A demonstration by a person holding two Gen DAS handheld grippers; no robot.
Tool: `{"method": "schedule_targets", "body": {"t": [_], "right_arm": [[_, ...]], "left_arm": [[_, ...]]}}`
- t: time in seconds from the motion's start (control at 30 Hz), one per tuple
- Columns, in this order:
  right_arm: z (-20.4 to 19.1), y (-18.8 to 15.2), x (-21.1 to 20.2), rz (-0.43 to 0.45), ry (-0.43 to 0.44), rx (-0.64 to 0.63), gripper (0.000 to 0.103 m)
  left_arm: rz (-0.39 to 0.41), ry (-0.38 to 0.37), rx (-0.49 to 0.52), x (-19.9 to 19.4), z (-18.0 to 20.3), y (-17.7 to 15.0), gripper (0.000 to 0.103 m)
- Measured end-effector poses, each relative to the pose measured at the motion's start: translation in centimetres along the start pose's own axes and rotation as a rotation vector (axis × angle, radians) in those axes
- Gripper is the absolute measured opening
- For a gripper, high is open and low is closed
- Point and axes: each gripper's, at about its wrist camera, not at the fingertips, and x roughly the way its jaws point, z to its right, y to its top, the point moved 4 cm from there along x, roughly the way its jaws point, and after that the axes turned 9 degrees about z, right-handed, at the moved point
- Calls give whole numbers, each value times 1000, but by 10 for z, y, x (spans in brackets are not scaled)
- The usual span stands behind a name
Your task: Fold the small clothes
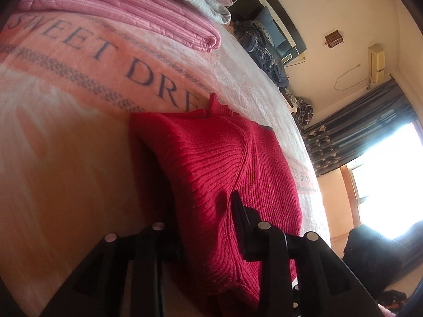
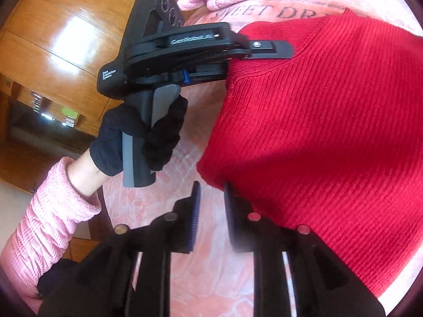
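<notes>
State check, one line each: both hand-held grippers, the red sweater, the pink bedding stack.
Left hand-held gripper: fingers around a raised fold of the sweater's edge; whether it pinches is unclear.
Right hand-held gripper: open, nothing between its fingers, at the sweater's near corner.
Red sweater: on the bed, bunched, not folded flat.
Pink bedding stack: folded, piled behind the sweater.

Light source: I see daylight from the window (image 1: pixel 391 174), blown out white.
Glare: bright reflections on the wooden wardrobe (image 2: pixel 68 39).
Blur: the blanket (image 1: pixel 66 137) far from the window looks soft.
Edges: strong fisheye bending, dark corners.
</notes>
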Motion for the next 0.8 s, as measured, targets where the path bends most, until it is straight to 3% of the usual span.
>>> {"method": "schedule_targets", "body": {"t": [0.07, 0.3, 0.43, 0.6, 0.63, 0.7, 0.8], "right_arm": [[5, -6, -25, 28, -7, 12, 46], [76, -33, -111, 113, -135, 155, 46], [116, -48, -107, 78, -128, 288, 47], [127, -54, -88, 52, -94, 351, 47], [127, -53, -88, 56, -89, 354, 45], [124, -52, -93, 65, -88, 335, 19], [118, -54, -102, 82, -83, 319, 16]], "left_arm": [[8, -4, -1, -14, 3, -6, 45], [-33, 36, 2, -37, 15, -54, 53], [-36, 32, -35, -38, 18, -65, 53], [-50, 101, 38, -27, 23, -73, 48], [-49, 113, 55, -26, 25, -74, 48], [-50, 132, 75, -25, 28, -74, 46], [-44, 141, 88, -29, 30, -74, 41]]}}
